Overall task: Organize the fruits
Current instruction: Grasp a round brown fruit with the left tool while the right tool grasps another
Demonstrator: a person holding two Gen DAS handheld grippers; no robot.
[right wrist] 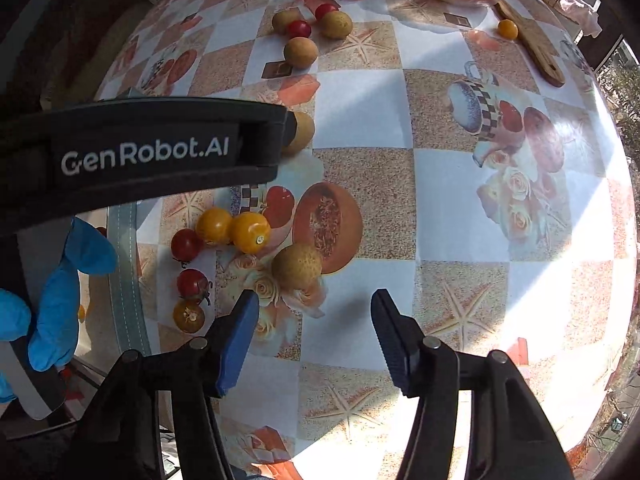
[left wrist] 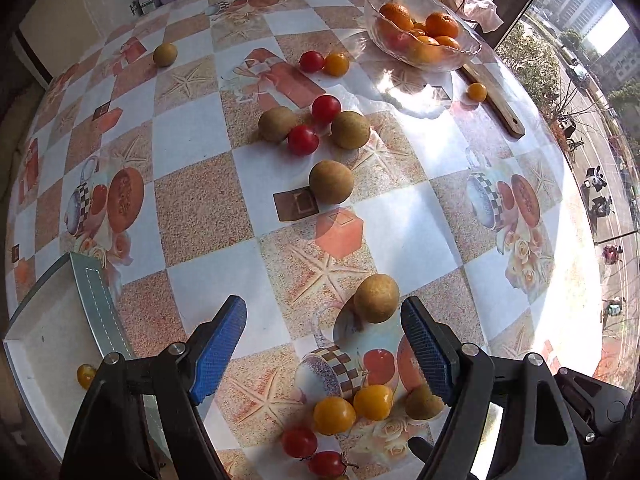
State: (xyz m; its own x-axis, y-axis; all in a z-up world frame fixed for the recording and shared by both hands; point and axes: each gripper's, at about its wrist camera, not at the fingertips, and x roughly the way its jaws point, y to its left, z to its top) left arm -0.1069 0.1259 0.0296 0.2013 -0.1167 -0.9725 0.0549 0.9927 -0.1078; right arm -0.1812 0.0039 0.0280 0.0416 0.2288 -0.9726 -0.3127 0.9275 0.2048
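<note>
Loose fruit lies on the patterned tablecloth [left wrist: 200,152]: brown round fruits, red tomatoes and yellow tomatoes. My left gripper [left wrist: 324,340] is open above the table, with one brown fruit [left wrist: 376,298] just ahead between its fingers and two yellow tomatoes [left wrist: 352,408] below. A white tray [left wrist: 48,344] at the left holds one yellow tomato [left wrist: 85,375]. My right gripper [right wrist: 314,320] is open and empty, just short of a brown fruit [right wrist: 297,266]. Yellow tomatoes [right wrist: 232,228] and red tomatoes [right wrist: 186,245] lie to its left.
A glass bowl [left wrist: 464,46] of oranges stands at the far right beside a wooden board [left wrist: 500,100]. A cluster of brown fruits and red tomatoes [left wrist: 316,128] lies mid-table. The other gripper's body [right wrist: 152,148] and a blue-gloved hand [right wrist: 52,300] fill the right wrist view's left.
</note>
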